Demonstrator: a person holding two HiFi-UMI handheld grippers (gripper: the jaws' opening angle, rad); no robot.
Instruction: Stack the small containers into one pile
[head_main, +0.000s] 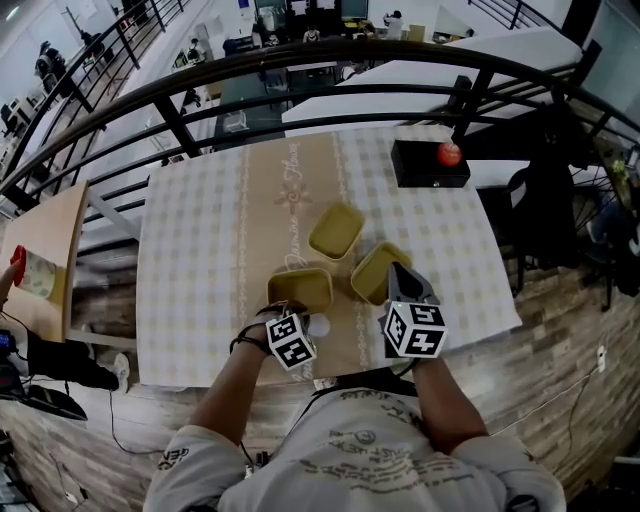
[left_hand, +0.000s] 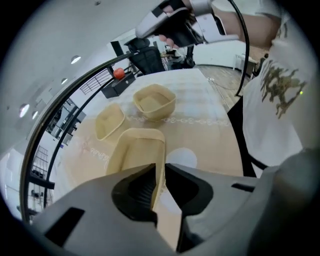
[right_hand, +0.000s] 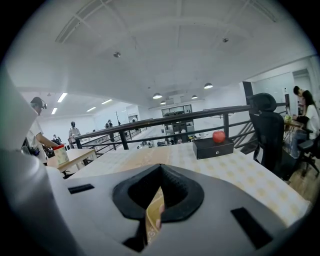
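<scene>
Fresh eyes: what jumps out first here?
Three yellow containers sit unstacked in the middle of the table. The left gripper is shut on the near-left container at its rim, and the right gripper on the near-right container. A red apple sits on a black box at the table's far right.

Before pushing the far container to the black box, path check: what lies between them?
Only bare tablecloth between the far container and black box, per the head view.

Left tongs (head_main: 300, 313) meet left container (head_main: 298, 287), right tongs (head_main: 394, 274) right container (head_main: 372, 272) (far container (head_main: 336, 231) apart).
</scene>
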